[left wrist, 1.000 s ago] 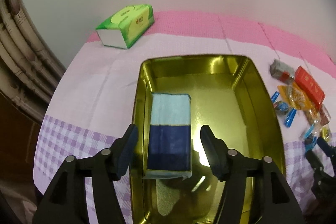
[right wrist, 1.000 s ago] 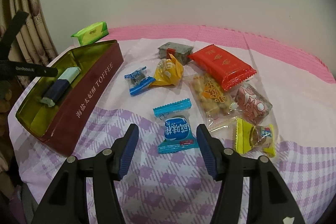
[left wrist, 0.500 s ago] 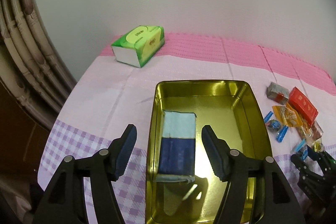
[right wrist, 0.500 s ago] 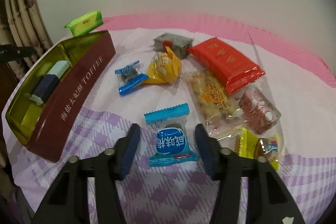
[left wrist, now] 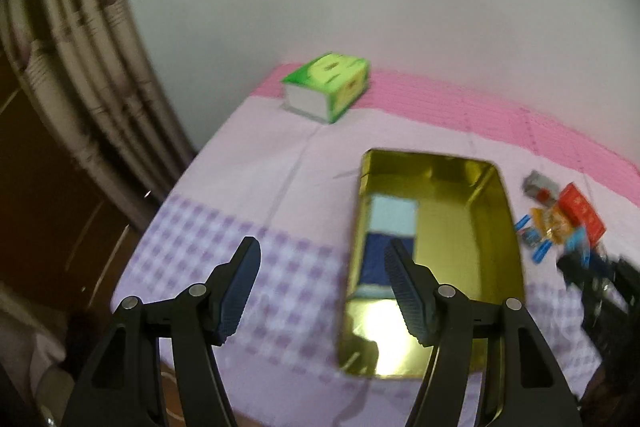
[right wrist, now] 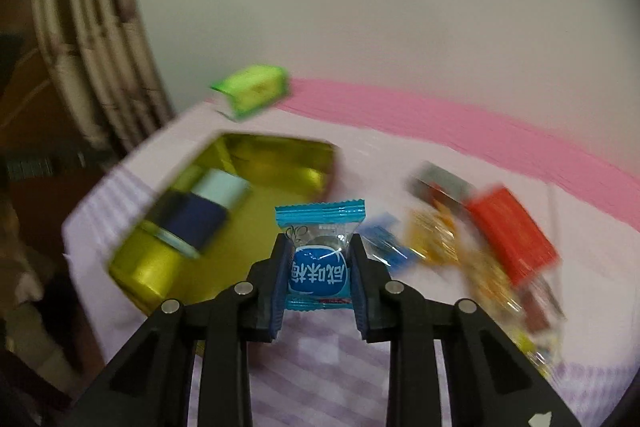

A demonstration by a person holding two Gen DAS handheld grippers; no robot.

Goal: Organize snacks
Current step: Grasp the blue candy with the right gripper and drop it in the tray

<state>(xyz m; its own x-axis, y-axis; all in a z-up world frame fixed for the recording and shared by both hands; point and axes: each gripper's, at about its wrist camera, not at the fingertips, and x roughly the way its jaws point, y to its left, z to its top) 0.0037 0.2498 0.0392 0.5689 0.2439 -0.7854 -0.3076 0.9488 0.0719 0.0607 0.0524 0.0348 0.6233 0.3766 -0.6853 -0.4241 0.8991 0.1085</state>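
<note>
Risk lies in the slippery wrapper: the blue candy packet (right wrist: 319, 263), pinched only at its sides, could slide free or snag the tin's rim on the way over. At left, the left gripper (left wrist: 320, 291) hangs half-open and empty above the checked tablecloth (left wrist: 240, 187), beside the gold tin (left wrist: 496, 267), which holds one blue-and-pale packet (left wrist: 384, 231). At right, the right gripper (right wrist: 319, 267) clamps the candy above the cloth, loose snacks (right wrist: 508, 239) beyond.
</note>
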